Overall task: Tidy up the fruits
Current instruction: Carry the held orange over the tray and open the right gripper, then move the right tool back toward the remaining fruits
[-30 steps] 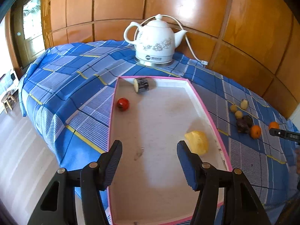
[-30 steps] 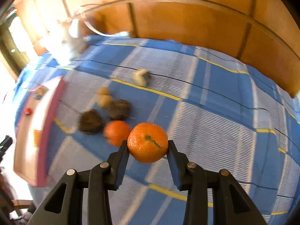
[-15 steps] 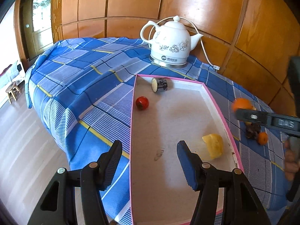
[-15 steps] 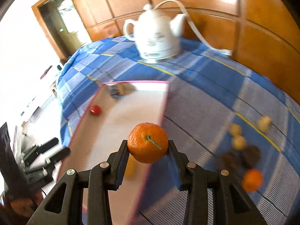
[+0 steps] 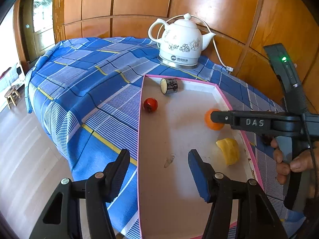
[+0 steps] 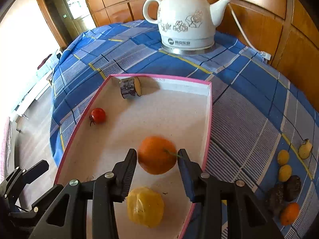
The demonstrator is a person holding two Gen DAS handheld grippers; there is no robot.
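A mandarin orange [image 6: 156,155] sits between the fingertips of my right gripper [image 6: 157,157], over the white, pink-rimmed tray [image 6: 208,119]. The jaws are opening and the pads no longer press on the fruit, which has slipped a little lower. Seen from the left wrist, the right gripper [image 5: 214,117] reaches in from the right with the orange [image 5: 211,123] at its tip. My left gripper [image 5: 158,157] is open with nothing held, hovering above the tray's near left rim [image 5: 139,139].
In the tray lie a yellow fruit [image 6: 145,209], a red tomato [image 6: 98,115] and a cut eggplant piece [image 6: 130,88]. A white kettle [image 6: 185,20] with its cord stands behind. Small yellow fruits [image 6: 283,157], dark fruits [image 6: 293,185] and another orange [image 6: 290,213] lie on the cloth at right.
My right gripper carried the orange left from the loose fruits to over the tray, and its jaws have widened off the fruit. The left gripper stayed nearly still.
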